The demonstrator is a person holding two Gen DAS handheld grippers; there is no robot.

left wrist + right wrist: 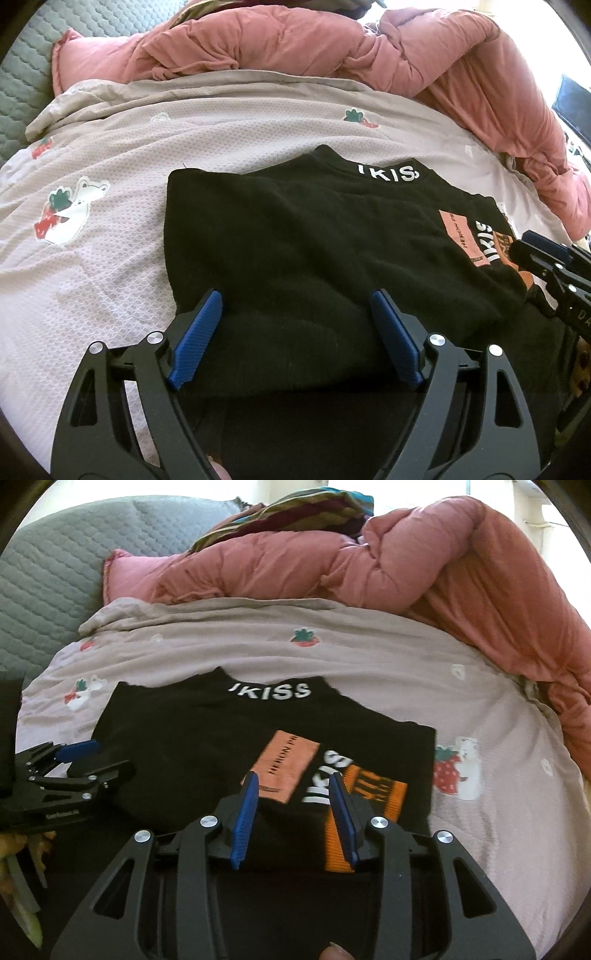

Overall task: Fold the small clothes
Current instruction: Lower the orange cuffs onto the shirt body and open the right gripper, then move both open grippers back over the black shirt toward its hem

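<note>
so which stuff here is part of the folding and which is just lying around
Part of the job:
- black top
- left tool, open over it
- right tool, open over its print

Lying about:
- pink duvet
- printed sheet
- grey quilted pad
- striped cloth

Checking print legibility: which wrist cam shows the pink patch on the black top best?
Right wrist: pink patch sits near centre on the black top, all but its near edge showing. Left wrist shows it small and skewed near the right edge.
</note>
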